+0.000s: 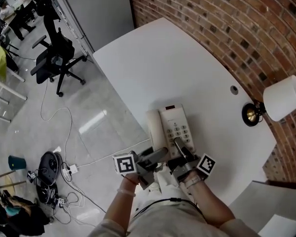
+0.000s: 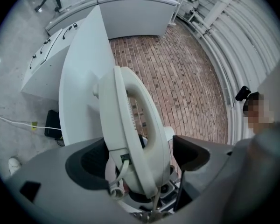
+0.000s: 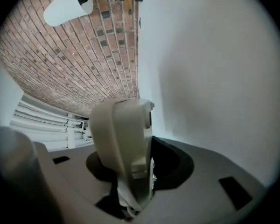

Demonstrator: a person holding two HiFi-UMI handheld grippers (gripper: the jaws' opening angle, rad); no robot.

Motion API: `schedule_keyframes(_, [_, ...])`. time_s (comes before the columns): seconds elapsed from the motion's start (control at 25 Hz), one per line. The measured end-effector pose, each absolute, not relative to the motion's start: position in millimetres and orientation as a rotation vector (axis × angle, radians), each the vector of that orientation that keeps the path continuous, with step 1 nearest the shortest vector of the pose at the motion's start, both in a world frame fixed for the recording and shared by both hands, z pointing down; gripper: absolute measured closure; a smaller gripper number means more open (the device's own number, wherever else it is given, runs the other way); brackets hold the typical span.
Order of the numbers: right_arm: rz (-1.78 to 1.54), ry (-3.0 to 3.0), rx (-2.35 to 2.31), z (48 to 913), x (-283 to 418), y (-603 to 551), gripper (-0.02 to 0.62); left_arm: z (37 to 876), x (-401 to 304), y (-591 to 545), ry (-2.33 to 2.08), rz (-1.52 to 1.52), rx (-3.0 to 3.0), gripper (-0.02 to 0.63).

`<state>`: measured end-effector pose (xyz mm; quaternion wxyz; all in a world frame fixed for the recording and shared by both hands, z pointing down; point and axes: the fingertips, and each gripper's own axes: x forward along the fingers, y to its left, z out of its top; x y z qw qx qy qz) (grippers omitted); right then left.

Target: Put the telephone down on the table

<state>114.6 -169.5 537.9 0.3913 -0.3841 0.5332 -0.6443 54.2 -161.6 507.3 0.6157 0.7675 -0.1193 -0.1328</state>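
Telephone (image 1: 170, 127) is gripped at near tabletop (image 1: 187, 68) edge by right tool (image 1: 180, 149); left tool (image 1: 157, 156) is spread open round it, w/ a gap.

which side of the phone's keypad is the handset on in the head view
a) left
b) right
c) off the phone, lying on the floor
a: in the head view the handset lies along the left edge of the telephone, with the keypad to its right.
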Motion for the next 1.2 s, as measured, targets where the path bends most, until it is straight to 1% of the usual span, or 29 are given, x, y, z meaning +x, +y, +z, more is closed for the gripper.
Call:
schedule_keyframes(0.24, [-1.654, 1.374, -0.947, 542, 110, -195, 0.428, 515, 45, -177, -0.295, -0.286, 1.814, 0.19])
schedule_keyframes(0.48, [-1.665, 1.372, -0.983, 551, 109, -218, 0.426, 520, 40, -176, -0.341, -0.182, 1.973, 0.19])
schedule_keyframes(0.6, [-1.665, 1.349, -1.007, 555, 111, -226, 0.427, 529, 38, -175, -0.397, -0.067, 2.055, 0.19])
schedule_keyframes(0.84, [-1.641, 1.332, -1.024, 561, 115, -245, 0.426, 554, 41, -180, -0.55, 0.325, 2.252, 0.192])
schedule_keyframes(0.92, [-1.642, 1.332, -1.024, 560, 113, -251, 0.426, 558, 41, -182, -0.579, 0.375, 2.263, 0.193])
schedule_keyframes(1.04, [-1.642, 1.334, -1.029, 560, 112, -259, 0.426, 558, 37, -189, -0.621, 0.356, 2.261, 0.199])
schedule_keyframes(1.08, [-1.643, 1.333, -1.03, 560, 112, -261, 0.426, 558, 35, -191, -0.642, 0.358, 2.265, 0.215])
schedule_keyframes(1.16, [-1.652, 1.333, -1.031, 560, 111, -263, 0.426, 561, 29, -195, -0.694, 0.374, 2.272, 0.305])
schedule_keyframes(1.2, [-1.657, 1.333, -1.032, 561, 111, -265, 0.426, 562, 27, -196, -0.714, 0.384, 2.276, 0.31])
